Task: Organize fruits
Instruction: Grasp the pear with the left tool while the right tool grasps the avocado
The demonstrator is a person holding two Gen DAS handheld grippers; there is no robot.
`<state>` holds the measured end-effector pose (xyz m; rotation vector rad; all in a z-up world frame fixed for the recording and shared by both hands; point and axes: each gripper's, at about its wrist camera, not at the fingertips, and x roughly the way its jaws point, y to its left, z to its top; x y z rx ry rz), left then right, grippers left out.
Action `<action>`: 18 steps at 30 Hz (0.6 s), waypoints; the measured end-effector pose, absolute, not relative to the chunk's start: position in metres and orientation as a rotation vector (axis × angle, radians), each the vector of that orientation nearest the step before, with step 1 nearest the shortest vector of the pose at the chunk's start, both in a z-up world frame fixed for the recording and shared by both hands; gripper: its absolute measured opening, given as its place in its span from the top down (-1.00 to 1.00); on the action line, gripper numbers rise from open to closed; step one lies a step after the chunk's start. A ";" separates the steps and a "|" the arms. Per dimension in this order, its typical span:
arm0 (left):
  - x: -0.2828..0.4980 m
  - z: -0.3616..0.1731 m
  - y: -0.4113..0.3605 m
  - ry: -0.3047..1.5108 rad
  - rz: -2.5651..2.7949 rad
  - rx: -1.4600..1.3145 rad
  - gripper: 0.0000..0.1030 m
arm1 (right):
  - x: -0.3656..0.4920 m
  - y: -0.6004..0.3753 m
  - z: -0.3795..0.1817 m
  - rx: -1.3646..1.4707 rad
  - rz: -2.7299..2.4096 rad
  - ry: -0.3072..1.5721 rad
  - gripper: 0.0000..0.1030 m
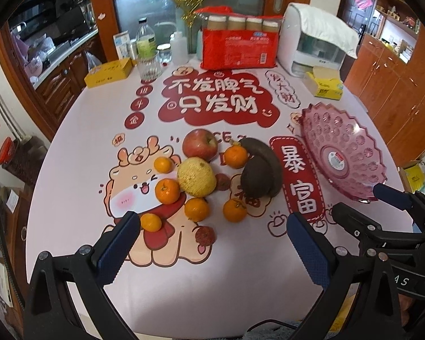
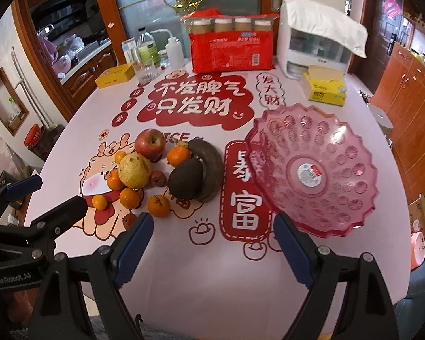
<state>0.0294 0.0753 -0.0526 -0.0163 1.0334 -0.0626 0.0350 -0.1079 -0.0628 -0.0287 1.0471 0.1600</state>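
Observation:
A pile of fruit lies mid-table: a red apple (image 1: 199, 144) (image 2: 149, 142), a yellow pear (image 1: 196, 177) (image 2: 134, 170), blackened bananas (image 1: 260, 167) (image 2: 197, 171) and several mandarins (image 1: 167, 191) (image 2: 158, 205). To its right stands an empty pink plastic fruit bowl (image 1: 362, 175) (image 2: 337, 138). My left gripper (image 1: 212, 226) hovers open over the near table, in front of the fruit, one mandarin (image 1: 150, 222) beside its left fingertip. My right gripper (image 2: 214, 228) is open too, nothing between its fingers, between the fruit and the bowl.
At the back of the table stand a red pack of bottles (image 1: 239, 41), a white covered appliance (image 1: 311, 42), yellow tissue boxes (image 1: 324, 85) (image 1: 109, 72), a glass (image 1: 148, 66) and bottles (image 1: 145, 39). Wooden cabinets (image 1: 405, 85) stand on the right.

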 end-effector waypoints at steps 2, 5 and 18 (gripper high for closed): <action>0.034 -0.060 0.082 1.057 -0.050 -0.024 -0.99 | 0.040 -0.104 -0.070 -0.026 0.175 1.071 -0.70; 0.040 -0.070 0.093 1.085 -0.028 -0.046 -0.99 | 0.047 -0.096 -0.078 -0.020 0.205 1.095 -0.68; 0.073 -0.109 0.149 1.143 0.005 -0.147 -0.99 | 0.090 -0.071 -0.117 0.027 0.261 1.189 -0.41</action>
